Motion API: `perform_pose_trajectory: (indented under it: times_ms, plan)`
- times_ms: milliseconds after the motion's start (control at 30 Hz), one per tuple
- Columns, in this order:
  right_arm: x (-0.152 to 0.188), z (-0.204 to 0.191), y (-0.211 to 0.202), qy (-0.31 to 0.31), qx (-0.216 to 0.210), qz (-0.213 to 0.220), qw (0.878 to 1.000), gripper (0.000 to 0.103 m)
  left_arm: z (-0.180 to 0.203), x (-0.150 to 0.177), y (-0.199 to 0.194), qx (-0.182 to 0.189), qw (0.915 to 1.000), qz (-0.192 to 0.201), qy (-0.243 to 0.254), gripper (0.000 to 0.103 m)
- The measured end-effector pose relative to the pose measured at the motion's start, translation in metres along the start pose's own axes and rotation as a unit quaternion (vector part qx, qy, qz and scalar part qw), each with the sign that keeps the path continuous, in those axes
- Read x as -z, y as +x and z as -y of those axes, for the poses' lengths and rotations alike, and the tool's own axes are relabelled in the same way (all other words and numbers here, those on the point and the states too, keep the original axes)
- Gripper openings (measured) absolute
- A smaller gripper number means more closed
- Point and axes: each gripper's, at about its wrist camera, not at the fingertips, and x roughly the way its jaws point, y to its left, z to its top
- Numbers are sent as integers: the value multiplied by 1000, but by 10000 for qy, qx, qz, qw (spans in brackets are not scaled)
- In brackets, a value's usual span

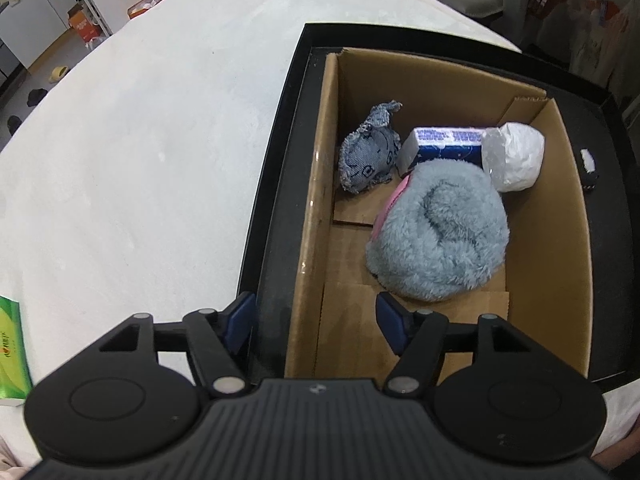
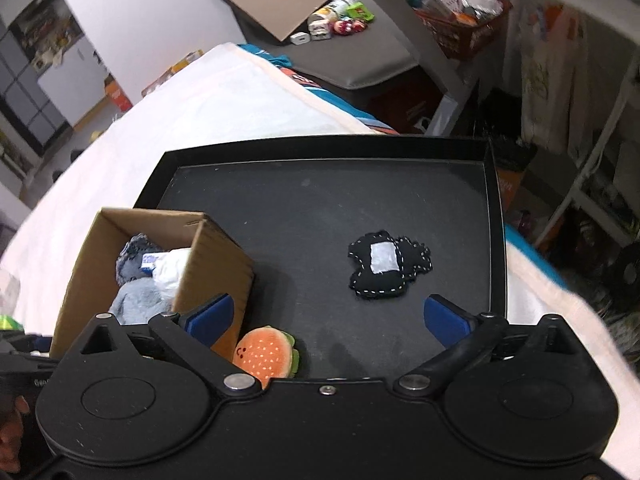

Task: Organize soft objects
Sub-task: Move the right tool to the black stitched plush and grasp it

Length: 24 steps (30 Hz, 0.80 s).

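Observation:
A cardboard box (image 1: 560, 216) stands in a black tray (image 1: 276, 184). Inside lie a fluffy blue-grey plush (image 1: 440, 236), a denim toy (image 1: 370, 148), a blue-and-white packet (image 1: 444, 142) and a white wrapped bundle (image 1: 514, 156). My left gripper (image 1: 316, 320) hovers open over the box's near left wall, nothing between its pads. In the right wrist view the box (image 2: 216, 264) sits at left on the tray (image 2: 320, 208). A black stitched plush with a white patch (image 2: 386, 266) lies ahead of my open right gripper (image 2: 328, 318). A burger plush (image 2: 266, 350) rests by the box.
A white cloth (image 1: 140, 140) covers the surface around the tray. A green packet (image 1: 12, 344) lies at the left edge. A small dark item with a white top (image 1: 588, 168) sits on the tray right of the box. Shelves and clutter stand beyond the table.

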Motion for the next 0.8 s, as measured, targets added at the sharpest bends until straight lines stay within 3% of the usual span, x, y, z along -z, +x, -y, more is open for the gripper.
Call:
perform_pose_trajectory:
  times_ms: [800]
  plan:
    - [-6, 29, 45, 76, 106, 134, 9998, 102, 35, -15, 14, -787, 9962, -258, 265, 68]
